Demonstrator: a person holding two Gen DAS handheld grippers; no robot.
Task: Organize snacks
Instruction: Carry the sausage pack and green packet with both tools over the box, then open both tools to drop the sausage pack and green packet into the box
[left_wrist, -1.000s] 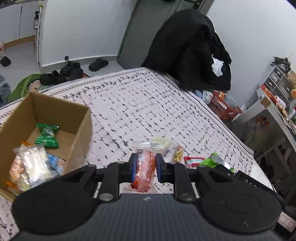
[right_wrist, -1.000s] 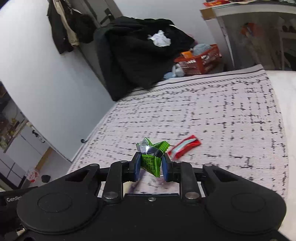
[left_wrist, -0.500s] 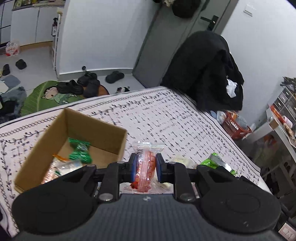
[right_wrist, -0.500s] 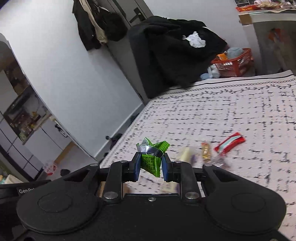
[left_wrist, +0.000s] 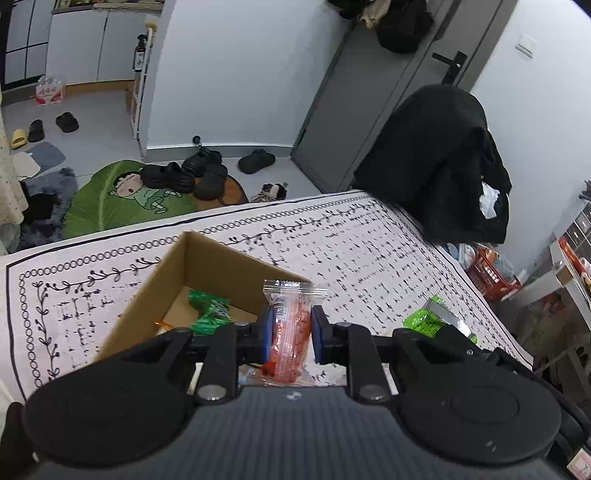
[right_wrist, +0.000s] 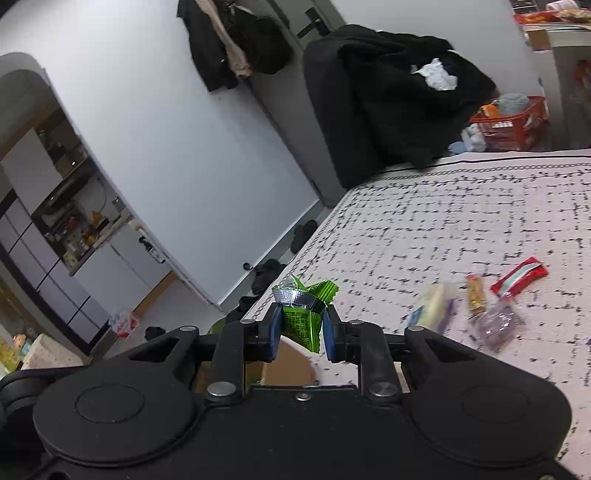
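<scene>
Surface: patterned white cloth (left_wrist: 332, 243) covers the tabletop, with shoes and a green mat on the floor beyond.
Left gripper (left_wrist: 289, 334): fingers clamped on a clear orange snack packet (left_wrist: 290, 328) — long axis upright, crimped end up, held over the near corner of the cardboard box (left_wrist: 221, 266).
Box contents: green wrapped snack (left_wrist: 208, 314) inside.
Right gripper (right_wrist: 301, 330): fingers pinch a green foil packet (right_wrist: 301, 314), torn end up.
Loose snacks: red packet (right_wrist: 519, 277), small brown bar (right_wrist: 475, 295), pale packet (right_wrist: 432, 308) — lying on the cloth to the right, well apart from the box.
</scene>
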